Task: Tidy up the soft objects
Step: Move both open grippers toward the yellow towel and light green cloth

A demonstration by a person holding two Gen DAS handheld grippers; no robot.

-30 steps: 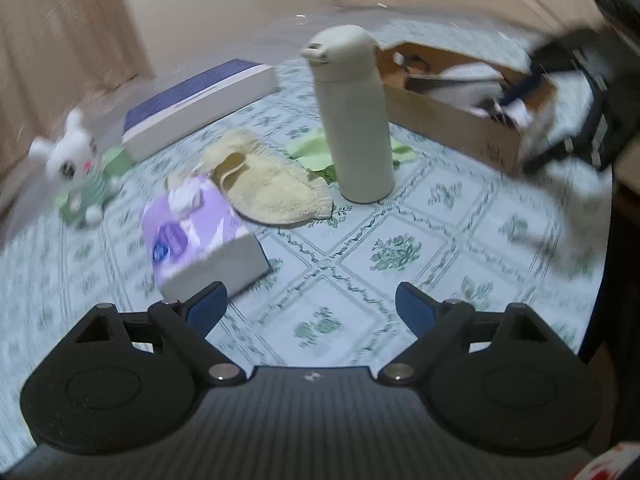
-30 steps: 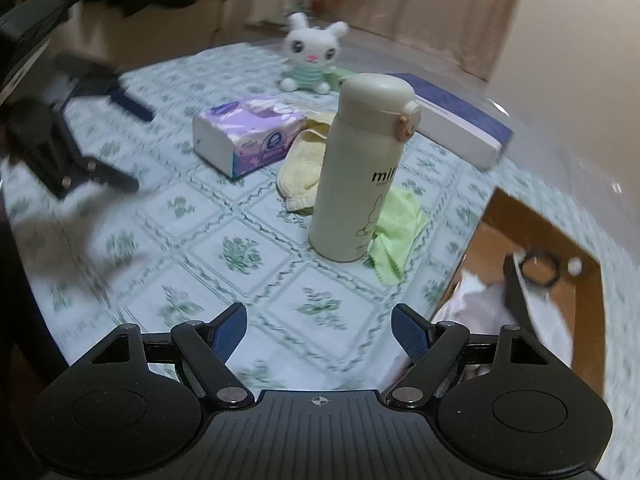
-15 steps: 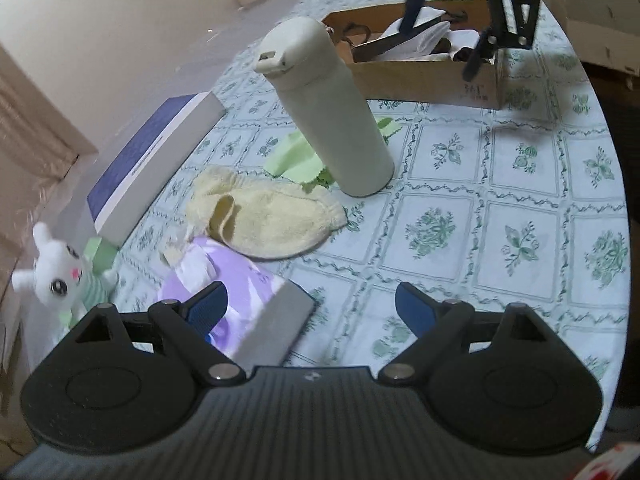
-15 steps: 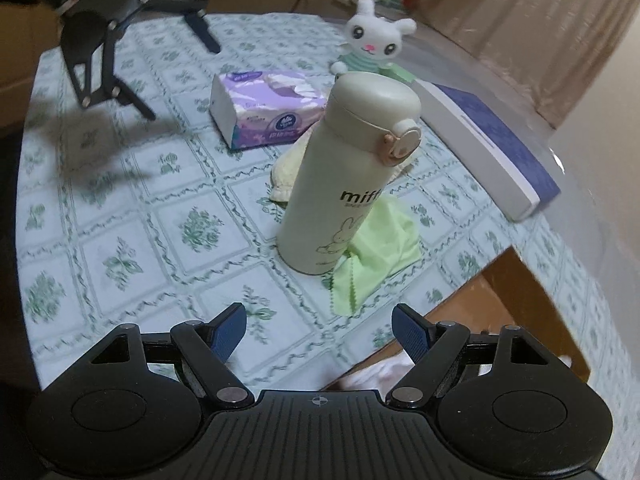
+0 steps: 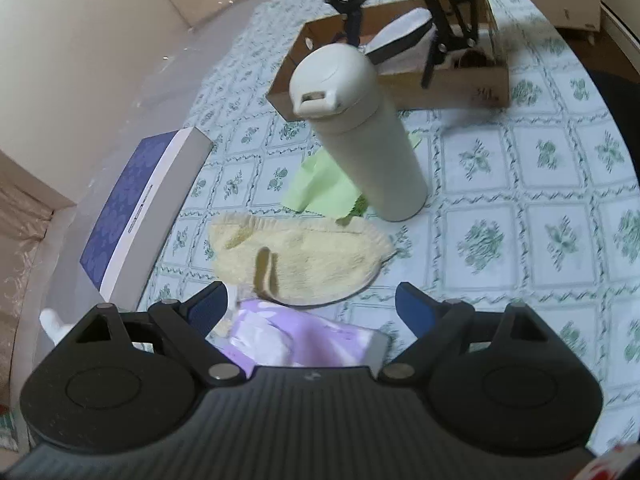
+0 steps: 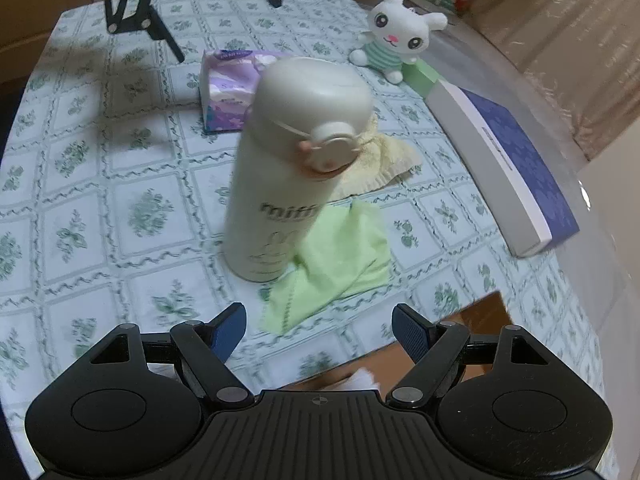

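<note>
The left hand-held gripper [image 5: 312,308] hangs over the desk [image 5: 560,216] with its jaws spread wide and nothing between them. Just under it lies the tissue pack [image 5: 304,340]; just ahead, touching the pack, the yellow towel [image 5: 304,260]; beyond that the green cloth [image 5: 320,188], tucked partly under the upright bottle [image 5: 360,132]. Past the bottle sits the box [image 5: 464,84], with the right hand-held gripper [image 6: 320,328] above it, also wide open and empty. From the right one, the cloth lies just ahead, the bunny [image 6: 394,34] far ahead beside the book [image 6: 512,168].
</note>
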